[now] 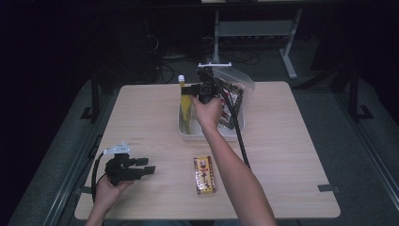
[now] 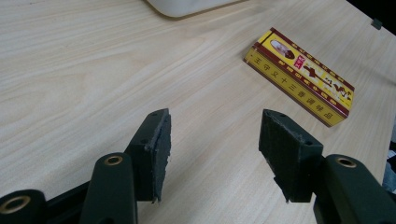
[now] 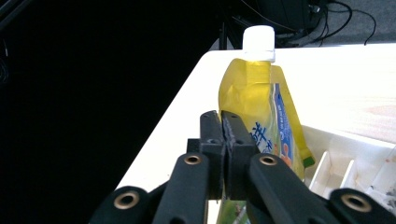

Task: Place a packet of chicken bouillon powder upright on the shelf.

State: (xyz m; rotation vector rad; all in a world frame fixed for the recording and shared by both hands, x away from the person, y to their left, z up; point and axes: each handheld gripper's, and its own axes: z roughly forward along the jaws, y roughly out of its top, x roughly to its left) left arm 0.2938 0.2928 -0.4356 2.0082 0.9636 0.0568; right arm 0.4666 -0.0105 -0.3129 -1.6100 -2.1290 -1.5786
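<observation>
**Right claw pinched at yellow pouch over the tray**

Right claw (image 3: 223, 122), centre of the right gripper view: jaws together, pads meeting with no gap. The yellow spouted pouch (image 3: 261, 100) stands just behind them; whether an edge of its film is nipped between the pads, I cannot tell. Pouch upright, white cap (image 3: 258, 43) at top, likely kept that way for standing it in the white tray (image 1: 187, 131). In the high view, upper middle of frame, the right hand (image 1: 208, 113) hovers over that tray; a clear bag (image 1: 239, 87) of dark packets leans at its far right side.

Left claw (image 2: 215, 140), bottom of the left gripper view: jaws apart, nothing between, parked low over the tabletop (image 2: 70, 70). A yellow and maroon box (image 2: 301, 74) lies flat at upper right, well apart, probably next in line.
</observation>
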